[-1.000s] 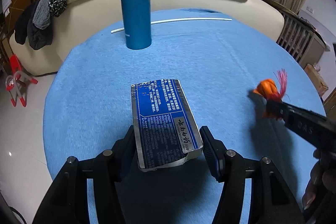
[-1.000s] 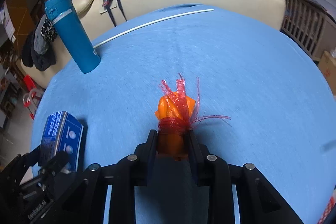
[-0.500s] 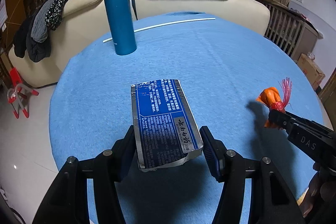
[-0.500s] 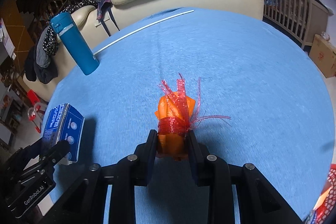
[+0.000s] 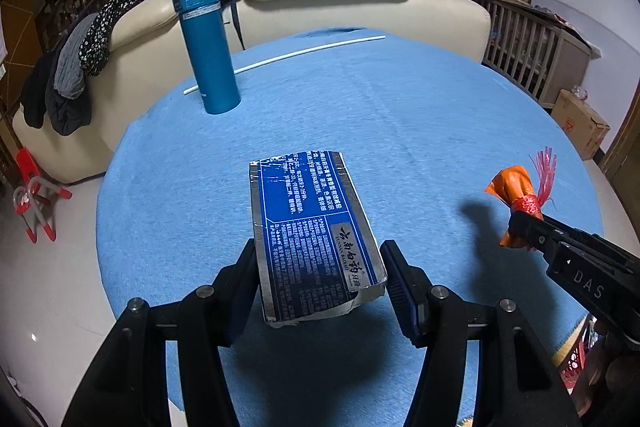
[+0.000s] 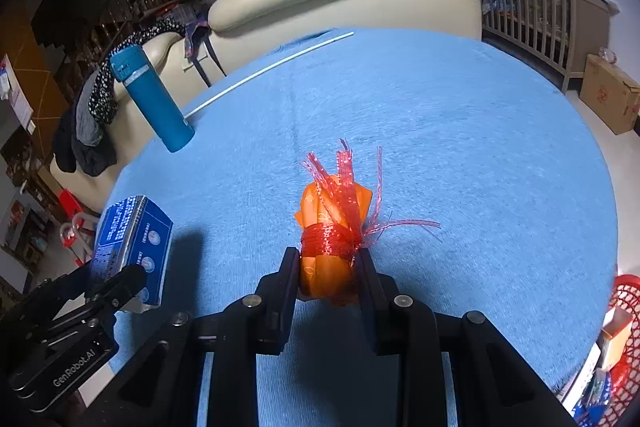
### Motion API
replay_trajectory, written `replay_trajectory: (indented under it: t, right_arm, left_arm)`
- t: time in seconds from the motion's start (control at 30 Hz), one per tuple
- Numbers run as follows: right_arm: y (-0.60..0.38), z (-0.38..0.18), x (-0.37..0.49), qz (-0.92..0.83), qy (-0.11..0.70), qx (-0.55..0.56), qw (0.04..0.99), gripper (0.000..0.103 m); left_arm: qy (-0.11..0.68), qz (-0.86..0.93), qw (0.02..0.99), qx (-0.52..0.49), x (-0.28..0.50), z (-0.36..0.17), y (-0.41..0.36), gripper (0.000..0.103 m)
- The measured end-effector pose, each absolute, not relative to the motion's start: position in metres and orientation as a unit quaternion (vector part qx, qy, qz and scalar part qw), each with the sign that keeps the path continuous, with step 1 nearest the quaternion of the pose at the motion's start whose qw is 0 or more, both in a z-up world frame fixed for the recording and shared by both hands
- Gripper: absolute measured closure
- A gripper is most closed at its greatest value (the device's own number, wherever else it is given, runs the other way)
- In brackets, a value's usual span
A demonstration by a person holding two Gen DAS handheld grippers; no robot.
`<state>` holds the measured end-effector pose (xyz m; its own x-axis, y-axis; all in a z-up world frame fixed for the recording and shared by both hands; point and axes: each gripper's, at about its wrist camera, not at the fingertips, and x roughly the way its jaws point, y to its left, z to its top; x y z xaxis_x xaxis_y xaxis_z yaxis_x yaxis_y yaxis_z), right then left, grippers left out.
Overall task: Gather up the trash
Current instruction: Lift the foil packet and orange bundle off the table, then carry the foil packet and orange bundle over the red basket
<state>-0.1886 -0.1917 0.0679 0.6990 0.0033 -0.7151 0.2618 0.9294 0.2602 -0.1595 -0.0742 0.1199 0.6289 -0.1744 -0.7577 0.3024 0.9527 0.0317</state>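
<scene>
The left gripper (image 5: 320, 279) has its jaws clamped on a flattened blue carton (image 5: 314, 227), held above the near left part of the round blue desk (image 5: 400, 107); the carton's near end is torn and crumpled, and its small print is too fine to read. The right gripper (image 6: 329, 281) grips an orange wrapper bundle (image 6: 330, 227) tied with red netting, raised over the desk's near middle; the bundle's lower end is hidden between the jaws. A teal bottle (image 5: 208, 47) stands upright near the far left edge, beside a thin white rod (image 5: 288, 57). A red basket (image 6: 624, 347) past the near right edge is cut off by the frame.
</scene>
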Motion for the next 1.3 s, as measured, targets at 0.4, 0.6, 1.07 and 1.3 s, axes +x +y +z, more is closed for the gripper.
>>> replay_trajectory:
  t: [0.4, 0.6, 1.07, 1.3]
  right_arm:
    - [-0.217, 0.073, -0.229, -0.088, 0.354, 0.205, 0.908, 0.073]
    - [-0.230, 0.074, -0.250, -0.096, 0.342, 0.218, 0.909, 0.073]
    - [-0.258, 0.077, -0.303, -0.118, 0.311, 0.251, 0.909, 0.073]
    - [-0.270, 0.083, -0.329, -0.127, 0.291, 0.260, 0.912, 0.073]
  left_arm:
    - [0.399, -0.156, 0.898, 0.101, -0.181, 0.120, -0.107, 0.042]
    - [0.393, -0.168, 0.897, 0.114, -0.189, 0.121, -0.120, 0.042]
    - [0.390, -0.216, 0.881, 0.156, -0.215, 0.116, -0.164, 0.042]
    - [0.386, -0.240, 0.873, 0.176, -0.227, 0.117, -0.187, 0.042]
